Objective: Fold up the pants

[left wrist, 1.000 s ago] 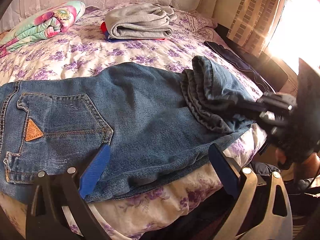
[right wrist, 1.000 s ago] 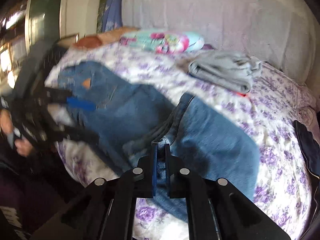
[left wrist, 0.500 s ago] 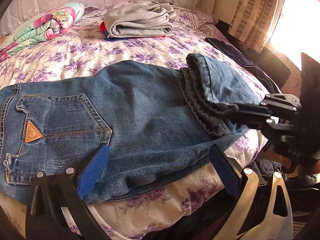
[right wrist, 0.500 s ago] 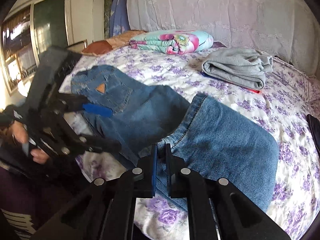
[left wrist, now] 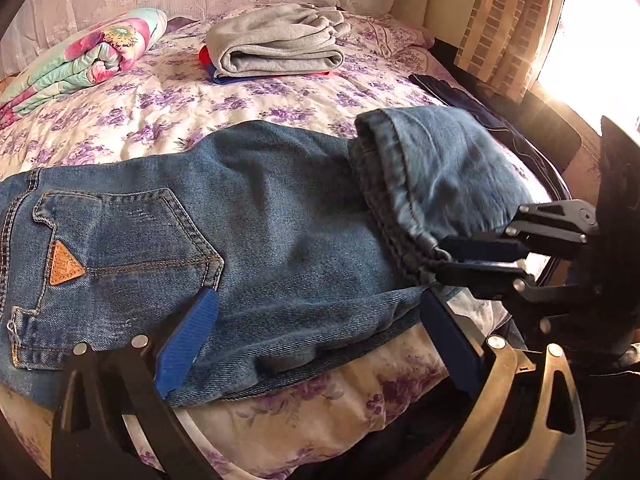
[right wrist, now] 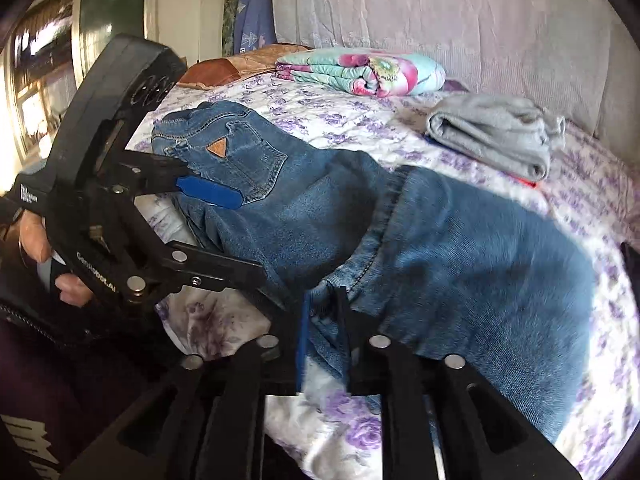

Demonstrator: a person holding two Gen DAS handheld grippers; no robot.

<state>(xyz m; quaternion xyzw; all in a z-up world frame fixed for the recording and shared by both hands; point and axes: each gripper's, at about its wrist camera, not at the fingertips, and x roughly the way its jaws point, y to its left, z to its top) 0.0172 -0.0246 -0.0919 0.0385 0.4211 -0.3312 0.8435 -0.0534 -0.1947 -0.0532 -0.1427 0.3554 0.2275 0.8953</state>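
We've got a bed (left wrist: 168,100) under a white spread with purple flowers, backed by a pale lacy headboard cover (right wrist: 440,12). A rolled floral quilt (left wrist: 80,60) sits up near the head, with a folded grey garment (right wrist: 492,140) beside it. On one side there's a checked beige curtain (left wrist: 504,28) with really harsh sunlight blowing out the window (left wrist: 592,52). On the other side we see glass doors (right wrist: 108,12) and a blue hanging cloth (right wrist: 252,0).

Home bedroom: floral-quilted bed (left wrist: 160,104), curtain (left wrist: 508,20).

Blue jeans (left wrist: 280,232), legs folded back
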